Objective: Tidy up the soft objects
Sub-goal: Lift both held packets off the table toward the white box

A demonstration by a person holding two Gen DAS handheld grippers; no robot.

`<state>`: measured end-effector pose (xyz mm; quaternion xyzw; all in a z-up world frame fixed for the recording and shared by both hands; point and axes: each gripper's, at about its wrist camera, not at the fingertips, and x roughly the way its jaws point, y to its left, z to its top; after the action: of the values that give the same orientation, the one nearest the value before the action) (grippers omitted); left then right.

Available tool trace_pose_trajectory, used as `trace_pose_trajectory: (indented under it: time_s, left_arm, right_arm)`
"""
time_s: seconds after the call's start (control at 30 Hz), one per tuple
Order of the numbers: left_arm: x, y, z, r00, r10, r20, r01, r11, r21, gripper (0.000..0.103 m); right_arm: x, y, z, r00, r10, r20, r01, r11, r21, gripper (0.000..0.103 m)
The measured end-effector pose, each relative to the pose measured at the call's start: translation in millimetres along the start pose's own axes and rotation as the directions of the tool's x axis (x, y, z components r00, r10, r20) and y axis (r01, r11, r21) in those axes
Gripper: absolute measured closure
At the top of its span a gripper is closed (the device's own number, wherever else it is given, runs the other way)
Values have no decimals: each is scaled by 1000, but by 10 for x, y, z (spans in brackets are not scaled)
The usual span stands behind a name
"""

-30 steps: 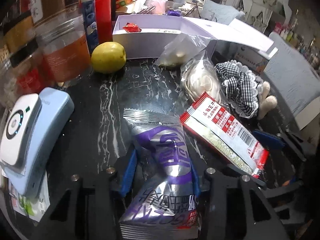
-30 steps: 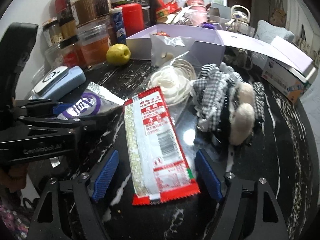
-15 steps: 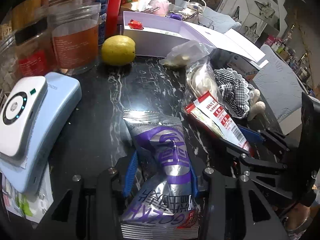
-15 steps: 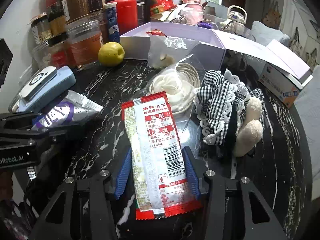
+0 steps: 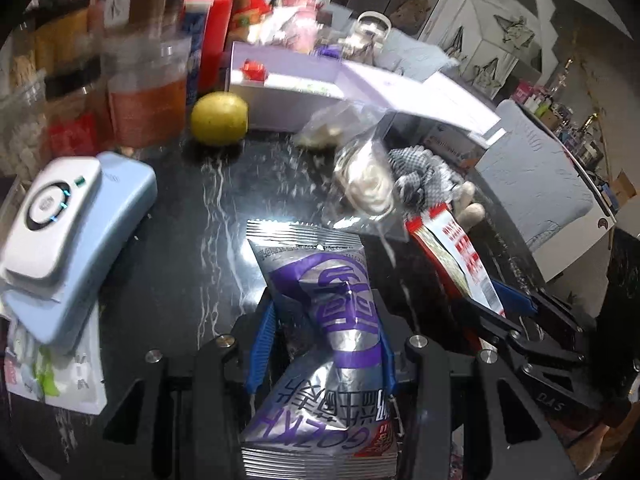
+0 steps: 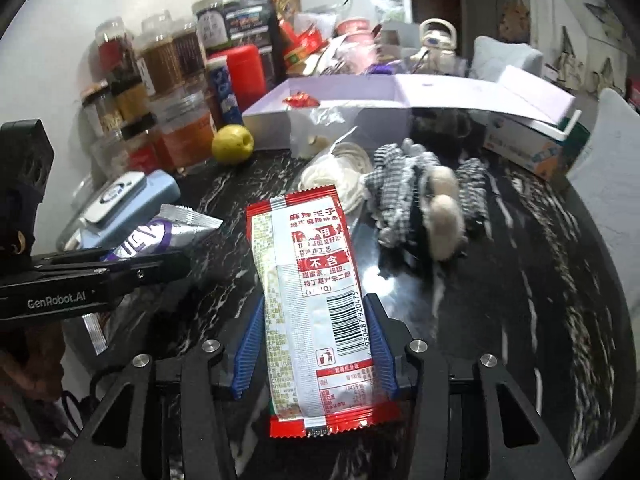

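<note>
Two light, crinkly snack packets are each clamped across the middle: the left gripper pinches the silver-purple packet, the right gripper the red-white packet. Both films look slippery and limp, so the free ends likely sag above the tabletop.

Black marble table under lemon

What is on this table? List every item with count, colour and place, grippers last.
Silver-purple snack pack: 1, between the left gripper's fingers.
Red-white snack pack: 1, between the right gripper's fingers.
Checked cloth toy: 1, black-white with cream feet, table centre-right.
Clear bag of white cord: 1, left of the toy.
Yellow fruit: 1, by the box.
Lilac box: 1, open, at the back.
Blue-white device: 1, left edge.
Jars: several, back left.
Black marble table: 1.
Left gripper: shut on silver-purple pack.
Right gripper: shut on red-white pack.
</note>
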<state>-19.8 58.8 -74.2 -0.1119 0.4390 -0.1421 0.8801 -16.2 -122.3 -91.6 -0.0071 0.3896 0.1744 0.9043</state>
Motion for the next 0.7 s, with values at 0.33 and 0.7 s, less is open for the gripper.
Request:
trace_pose_trajectory:
  time_s: [0.33, 0.7]
  left_arm:
    - [-358, -258, 24, 994, -44, 104, 32, 993, 112, 60]
    - [-551, -486, 374, 977, -115, 180, 82, 980, 179, 60]
  right_arm:
    - [-445, 17, -125, 996, -36, 84, 35, 999, 14, 55]
    - [-670, -80, 42, 990, -2, 144, -5, 999, 47, 55]
